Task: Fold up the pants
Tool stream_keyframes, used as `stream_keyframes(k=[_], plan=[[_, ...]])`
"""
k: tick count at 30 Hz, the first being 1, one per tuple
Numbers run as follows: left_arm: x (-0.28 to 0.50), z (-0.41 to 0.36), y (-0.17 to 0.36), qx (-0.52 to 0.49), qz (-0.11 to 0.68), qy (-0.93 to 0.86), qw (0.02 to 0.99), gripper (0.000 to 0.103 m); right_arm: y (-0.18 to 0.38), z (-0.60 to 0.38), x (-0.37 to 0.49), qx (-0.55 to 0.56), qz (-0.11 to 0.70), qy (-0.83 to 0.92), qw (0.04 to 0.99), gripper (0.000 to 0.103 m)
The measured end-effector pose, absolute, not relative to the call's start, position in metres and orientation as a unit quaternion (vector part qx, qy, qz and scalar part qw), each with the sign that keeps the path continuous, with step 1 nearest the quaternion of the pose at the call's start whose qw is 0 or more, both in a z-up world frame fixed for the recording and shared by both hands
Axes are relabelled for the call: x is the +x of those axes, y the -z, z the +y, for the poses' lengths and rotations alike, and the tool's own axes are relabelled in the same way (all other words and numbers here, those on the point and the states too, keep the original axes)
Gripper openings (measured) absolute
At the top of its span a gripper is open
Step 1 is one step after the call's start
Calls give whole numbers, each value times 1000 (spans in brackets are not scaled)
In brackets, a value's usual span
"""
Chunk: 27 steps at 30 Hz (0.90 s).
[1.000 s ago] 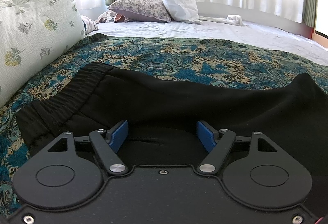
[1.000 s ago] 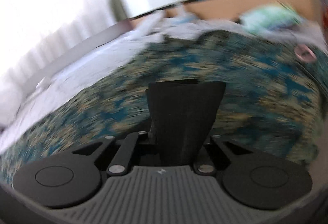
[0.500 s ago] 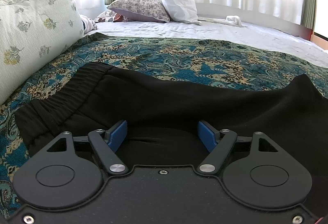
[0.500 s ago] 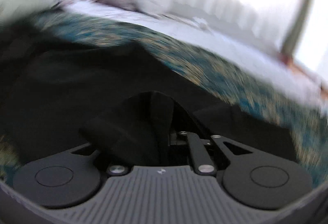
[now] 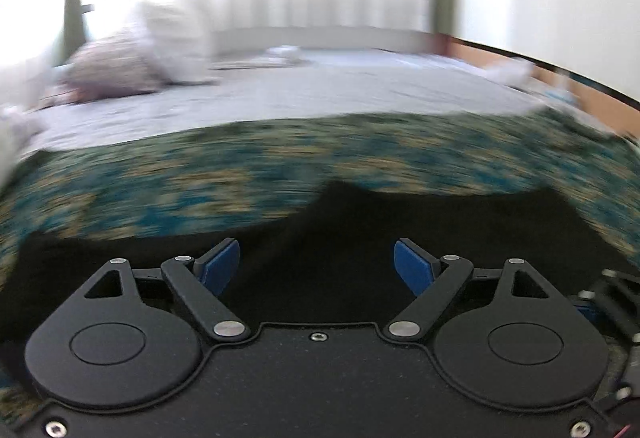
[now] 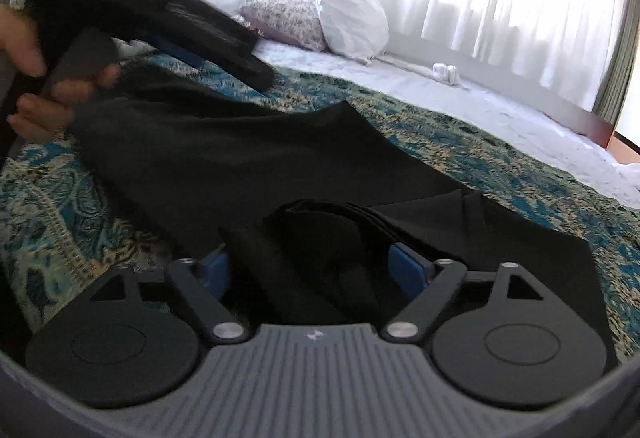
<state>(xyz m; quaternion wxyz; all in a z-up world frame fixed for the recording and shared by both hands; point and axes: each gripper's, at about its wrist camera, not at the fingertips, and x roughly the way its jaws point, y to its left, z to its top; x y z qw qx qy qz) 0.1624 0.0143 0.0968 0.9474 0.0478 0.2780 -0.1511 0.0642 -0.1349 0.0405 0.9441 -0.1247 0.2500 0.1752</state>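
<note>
Black pants lie on the teal patterned bedspread, one leg end doubled back over the rest. My right gripper is just above that bunched leg end. Its jaws are opening wide; the cloth lies loose between the blue pads without being pressed. In the left wrist view, which is blurred by motion, my left gripper hovers over the pants. Its jaws are opening too, and nothing is gripped. A hand holds the left gripper at the upper left of the right wrist view.
A white sheet covers the far half of the bed. A floral pillow and a white pillow lean by the curtained window. A wooden bed frame runs along the right. The right gripper's body shows at the edge.
My right gripper swung across the bed shut on the leg end, then let it go on top of the pants. My left gripper rose and turned right, away from the waistband.
</note>
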Motion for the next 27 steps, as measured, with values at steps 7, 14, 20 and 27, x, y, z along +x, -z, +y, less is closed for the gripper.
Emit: stream_keyframes(k=[7,14,20,27], plan=[[143,-68,-74,114,282,223,926,84,-50,-188,20,-90,229,-170,954,101],[117,-99,-37,201,298,202,911,84,-55,-251,10,-34,202,-53,977,103],[95,-72,-29,169,314,182,916,86,-43,-272,47,-35,221,62,973,103],[88,-45,-49,138,318,158,925,86,-9,-246,60,-100,228,69,966,103]])
